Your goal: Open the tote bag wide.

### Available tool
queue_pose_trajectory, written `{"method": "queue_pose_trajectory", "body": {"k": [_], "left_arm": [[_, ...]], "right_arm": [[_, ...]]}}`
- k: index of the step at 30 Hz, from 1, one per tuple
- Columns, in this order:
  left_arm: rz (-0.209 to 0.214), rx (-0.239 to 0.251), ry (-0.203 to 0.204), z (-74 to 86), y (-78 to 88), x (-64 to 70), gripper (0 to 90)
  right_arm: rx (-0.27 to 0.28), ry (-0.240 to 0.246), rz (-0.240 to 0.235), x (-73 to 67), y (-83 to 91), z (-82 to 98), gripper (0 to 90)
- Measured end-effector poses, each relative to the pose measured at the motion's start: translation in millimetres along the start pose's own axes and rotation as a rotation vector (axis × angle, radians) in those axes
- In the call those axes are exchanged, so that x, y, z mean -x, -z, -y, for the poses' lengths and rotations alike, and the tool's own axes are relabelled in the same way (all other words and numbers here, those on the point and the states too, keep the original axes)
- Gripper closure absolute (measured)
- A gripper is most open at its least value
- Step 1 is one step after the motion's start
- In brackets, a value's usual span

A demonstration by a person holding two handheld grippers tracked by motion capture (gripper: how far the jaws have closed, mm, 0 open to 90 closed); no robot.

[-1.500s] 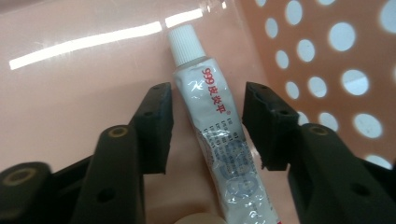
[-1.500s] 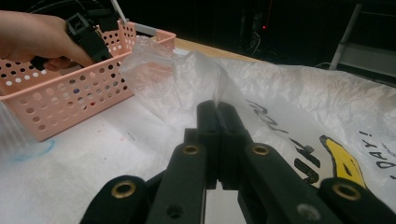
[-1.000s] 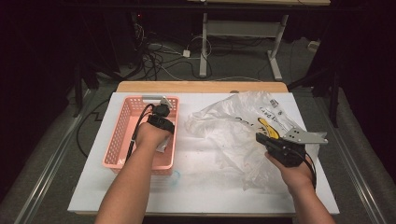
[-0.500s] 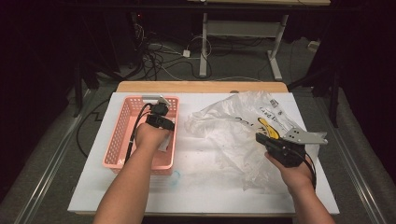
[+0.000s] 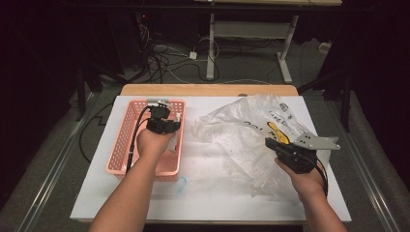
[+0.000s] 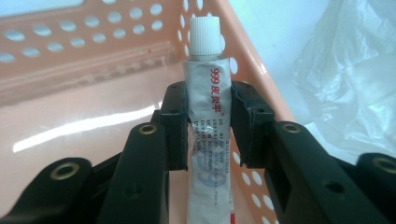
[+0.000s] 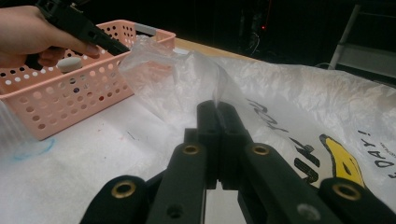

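Here, tube axis: the tube (image 6: 208,116) runs lengthwise between the jaws, cap pointing away toward the basket (image 6: 93,70) wall.
Look: silver, red lettering, white ribbed cap.
Left gripper (image 6: 208,122): clamped on the tube.
Right gripper (image 7: 217,122): pinching the plastic bag (image 7: 299,107).

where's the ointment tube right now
In the left gripper view the ointment tube stands cap-up between the left gripper jaws, over the pink basket.

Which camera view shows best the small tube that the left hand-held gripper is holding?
The left gripper view: the tube stands upright between the left hand-held gripper pads, with its white cap and red print easy to read, over the pink basket. In the high view the hand and gripper cover it. The right gripper view does not make it out.
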State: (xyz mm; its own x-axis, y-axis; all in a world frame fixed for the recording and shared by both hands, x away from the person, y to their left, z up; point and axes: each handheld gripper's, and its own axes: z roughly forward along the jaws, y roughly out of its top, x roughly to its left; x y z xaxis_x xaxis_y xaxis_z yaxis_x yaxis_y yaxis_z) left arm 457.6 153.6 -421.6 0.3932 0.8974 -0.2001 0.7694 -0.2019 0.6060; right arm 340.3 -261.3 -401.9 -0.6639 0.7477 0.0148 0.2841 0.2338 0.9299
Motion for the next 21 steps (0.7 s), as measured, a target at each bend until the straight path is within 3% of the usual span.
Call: {"method": "queue_pose_trajectory", "body": {"k": [14,21], "left_arm": [[0.048,0.110,-0.081,14.8,19.0,3.8,67.0],[0.059,0.159,-0.142,19.0,33.5,14.1,67.0]], "right_arm": [[0.001,0.001,-0.002,0.6,0.5,1.0,90.0],[0.001,0.001,-0.003,0.3,0.4,1.0,90.0]]}}
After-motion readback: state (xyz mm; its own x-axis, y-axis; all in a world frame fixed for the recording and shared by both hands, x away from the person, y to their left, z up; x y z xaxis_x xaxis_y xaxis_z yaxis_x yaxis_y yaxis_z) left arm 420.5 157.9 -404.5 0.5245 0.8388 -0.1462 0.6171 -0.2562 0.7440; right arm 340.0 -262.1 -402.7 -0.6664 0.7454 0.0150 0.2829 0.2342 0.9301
